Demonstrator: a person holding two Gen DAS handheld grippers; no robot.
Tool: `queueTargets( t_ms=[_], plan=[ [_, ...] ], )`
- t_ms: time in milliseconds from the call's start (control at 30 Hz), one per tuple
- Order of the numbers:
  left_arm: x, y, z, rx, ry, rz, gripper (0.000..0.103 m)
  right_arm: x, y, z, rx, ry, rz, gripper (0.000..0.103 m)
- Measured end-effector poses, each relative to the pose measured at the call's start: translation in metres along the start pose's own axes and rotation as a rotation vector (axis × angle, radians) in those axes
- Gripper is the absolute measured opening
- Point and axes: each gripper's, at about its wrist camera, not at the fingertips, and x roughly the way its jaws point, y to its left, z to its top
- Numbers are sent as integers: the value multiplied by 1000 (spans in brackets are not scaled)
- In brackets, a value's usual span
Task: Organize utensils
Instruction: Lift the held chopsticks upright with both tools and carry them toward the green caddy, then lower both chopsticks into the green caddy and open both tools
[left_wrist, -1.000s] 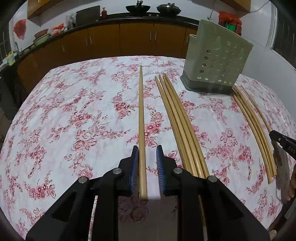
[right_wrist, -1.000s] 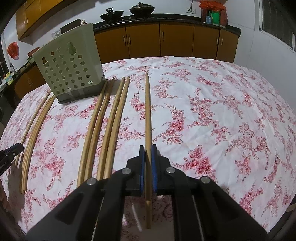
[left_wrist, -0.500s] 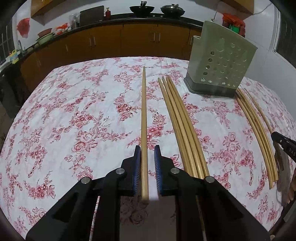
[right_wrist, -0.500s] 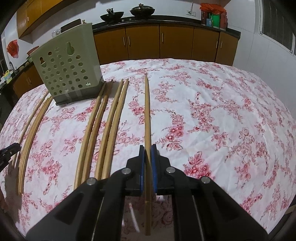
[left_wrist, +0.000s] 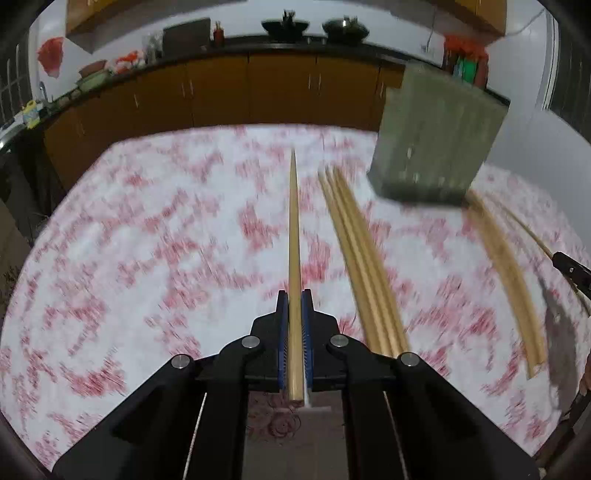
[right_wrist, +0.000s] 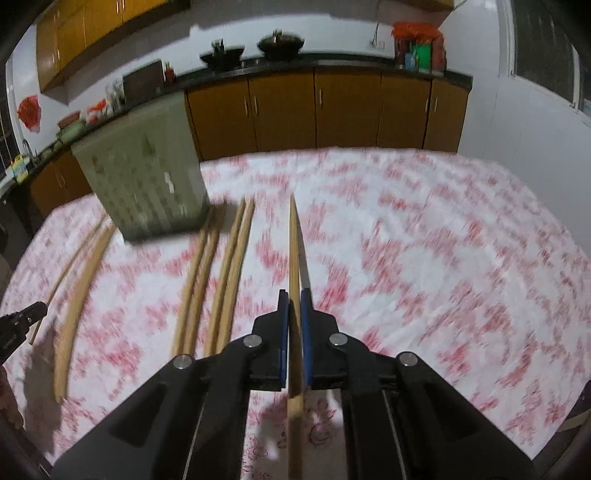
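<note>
In the left wrist view, my left gripper (left_wrist: 294, 299) has its blue pads pressed on the near end of a long wooden chopstick (left_wrist: 293, 229), its jaws closing tight on it. The stick points away over the floral tablecloth (left_wrist: 147, 258). In the right wrist view, my right gripper (right_wrist: 294, 299) is shut on another chopstick (right_wrist: 293, 251), which is raised and casts a shadow on the cloth. The grey-green perforated utensil holder (left_wrist: 436, 136) (right_wrist: 144, 184) stands at the back. Both views are motion-blurred.
Three loose chopsticks (left_wrist: 365, 266) lie right of the left gripper's stick, and more (left_wrist: 506, 273) lie past the holder. In the right wrist view, pairs (right_wrist: 199, 273) (right_wrist: 234, 266) lie left of the held stick. A kitchen counter with cabinets (right_wrist: 314, 110) runs behind the table.
The left jaws closed from a wide gap onto the chopstick. The right gripper rose with its chopstick, lifting it off the cloth. Both views turned blurred.
</note>
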Motion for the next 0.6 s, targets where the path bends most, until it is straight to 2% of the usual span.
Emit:
queueTargets(
  t_ms=[200,367,600],
  plan=[
    [-51,12,38,-72,-183,-22,8,-47,-7,34,33,-162,20,8],
    [-83,21,61,-124,-311,-28,8,-72,-6,50,40,-251,34,8],
    [-92,23,78,-130,-354,-33,7,-80,-2,61,26,-283,33,8]
  ],
)
